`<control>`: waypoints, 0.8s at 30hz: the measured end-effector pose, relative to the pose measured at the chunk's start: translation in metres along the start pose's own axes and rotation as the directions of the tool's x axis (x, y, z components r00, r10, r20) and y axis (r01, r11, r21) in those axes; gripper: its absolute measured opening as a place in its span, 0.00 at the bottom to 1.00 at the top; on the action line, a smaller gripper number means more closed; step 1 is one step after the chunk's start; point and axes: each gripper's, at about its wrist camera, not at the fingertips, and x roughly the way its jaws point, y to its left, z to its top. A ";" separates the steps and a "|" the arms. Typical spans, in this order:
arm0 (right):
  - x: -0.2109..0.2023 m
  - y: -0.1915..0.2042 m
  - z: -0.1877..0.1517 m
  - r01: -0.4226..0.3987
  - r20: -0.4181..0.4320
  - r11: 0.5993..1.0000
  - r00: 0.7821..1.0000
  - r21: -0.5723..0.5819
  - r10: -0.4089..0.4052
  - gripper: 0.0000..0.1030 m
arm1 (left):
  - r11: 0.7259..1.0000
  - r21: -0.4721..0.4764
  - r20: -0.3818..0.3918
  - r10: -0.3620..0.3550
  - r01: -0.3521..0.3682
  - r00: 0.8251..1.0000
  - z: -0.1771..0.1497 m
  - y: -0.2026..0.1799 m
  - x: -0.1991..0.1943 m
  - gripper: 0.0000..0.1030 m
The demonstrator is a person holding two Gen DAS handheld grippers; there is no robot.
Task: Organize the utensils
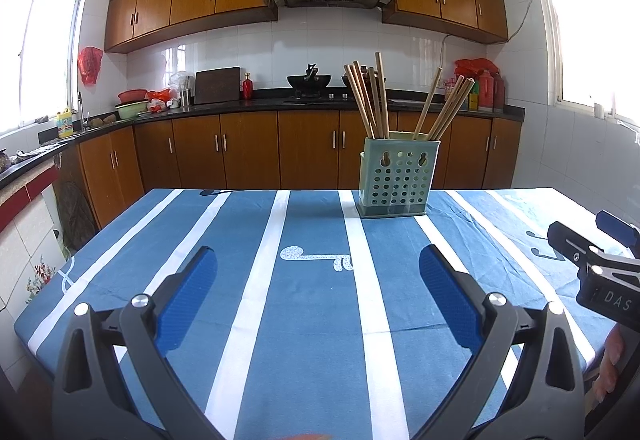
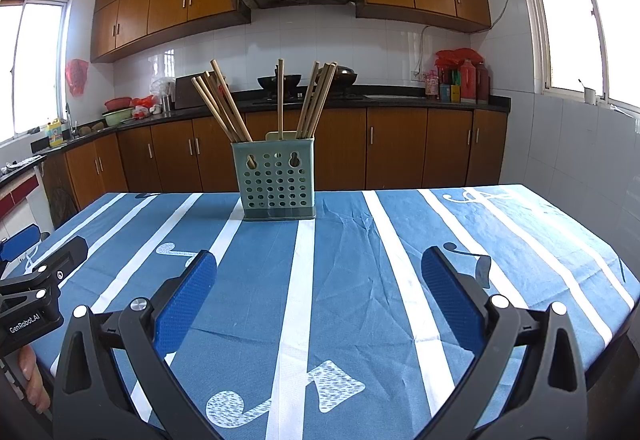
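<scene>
Left hand-held gripper (image 1: 318, 296) black frame, blue textured pads (image 1: 188, 300), silver screws

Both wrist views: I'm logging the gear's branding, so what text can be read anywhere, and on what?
"GenRobot.AI": black body of the left tongs.
"DAS": black body of the right tongs, cut off by the frame edge.
Yellow detergent bottle and red countertop bottles: labels too small to read.

One holder (image 2: 274, 179), about eleven chopsticks (image 2: 224, 107), two claws.
</scene>
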 end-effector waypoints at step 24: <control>-0.001 0.000 0.000 0.000 0.000 1.000 1.000 0.004 0.000 0.98 | 1.000 -0.002 -0.004 -0.004 0.004 1.000 0.000 -0.001 0.000 0.96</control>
